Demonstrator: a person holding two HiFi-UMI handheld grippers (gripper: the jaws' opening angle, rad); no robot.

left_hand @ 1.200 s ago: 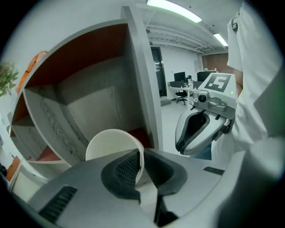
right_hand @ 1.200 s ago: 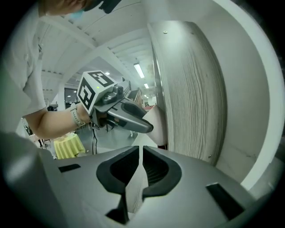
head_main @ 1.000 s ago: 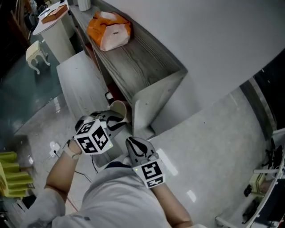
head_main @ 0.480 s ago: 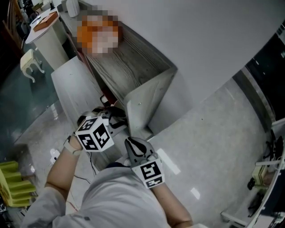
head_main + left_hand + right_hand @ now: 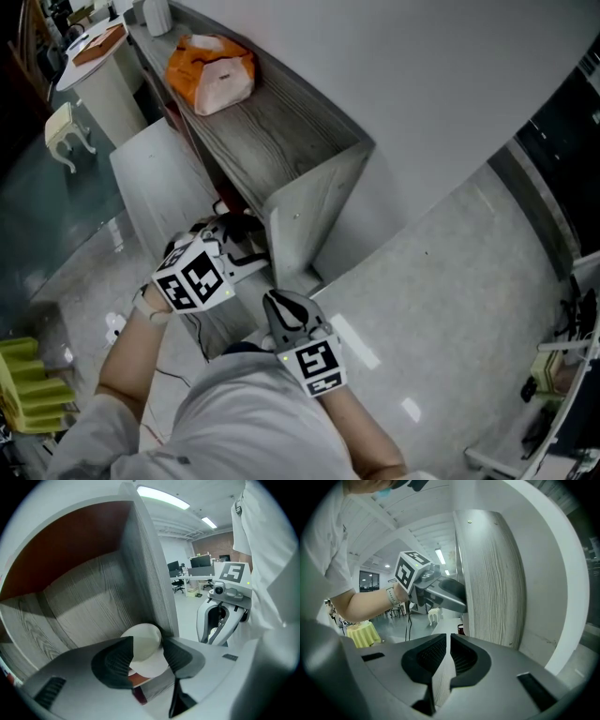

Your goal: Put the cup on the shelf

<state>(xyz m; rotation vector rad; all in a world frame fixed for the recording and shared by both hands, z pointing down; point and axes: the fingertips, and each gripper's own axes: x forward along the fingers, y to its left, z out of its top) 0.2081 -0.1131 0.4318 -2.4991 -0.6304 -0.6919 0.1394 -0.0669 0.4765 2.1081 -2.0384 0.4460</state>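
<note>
In the head view, your left hand-held gripper [image 5: 242,247] reaches into the shelf's [image 5: 281,141] lower compartment, with your right hand-held gripper [image 5: 281,307] just beside it. In the left gripper view, the jaws are opening with the white cup [image 5: 143,641] between them, inside that compartment. In the right gripper view, the jaws are almost together and hold nothing.

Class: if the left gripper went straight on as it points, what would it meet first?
The white cup between its opening jaws; beyond that, probably the wood-grain back of the shelf.
</note>
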